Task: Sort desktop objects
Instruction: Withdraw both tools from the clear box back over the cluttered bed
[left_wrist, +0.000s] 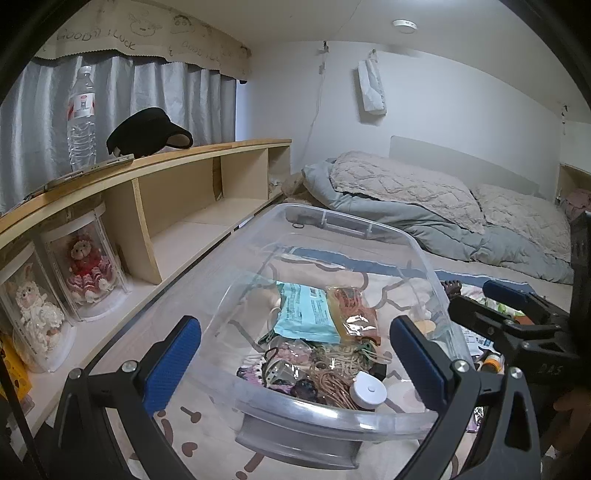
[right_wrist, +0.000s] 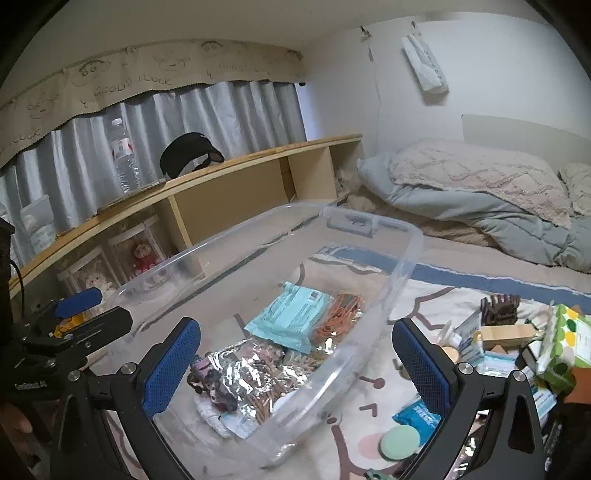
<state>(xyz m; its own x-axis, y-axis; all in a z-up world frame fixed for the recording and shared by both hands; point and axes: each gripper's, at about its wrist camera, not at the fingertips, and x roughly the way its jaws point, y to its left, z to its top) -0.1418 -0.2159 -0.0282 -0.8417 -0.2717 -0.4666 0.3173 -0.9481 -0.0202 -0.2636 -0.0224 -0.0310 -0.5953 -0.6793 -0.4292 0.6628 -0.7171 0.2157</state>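
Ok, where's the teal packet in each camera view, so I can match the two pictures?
Left wrist: teal packet lies in the clear bin, just right of centre, beside the orange bag.
Right wrist: teal packet sits at centre, inside the bin, left of the orange bag.
Shared landmark: black visor on the shelf.

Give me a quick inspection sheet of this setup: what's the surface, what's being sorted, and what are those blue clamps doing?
Surface: a bed sheet with a cartoon print.
Job's things: a clear bin holding a teal packet, cords and small bagged items.
Clutter: loose items on the sheet right of the bin: a green disc, a tissue box, a blue packet.
Grippers: left gripper and right gripper, both open, holding nothing.
Cables: a thin cord hanging down the wall.
Surroundings: a wooden shelf with a bottle and black cap; a quilt; curtains.
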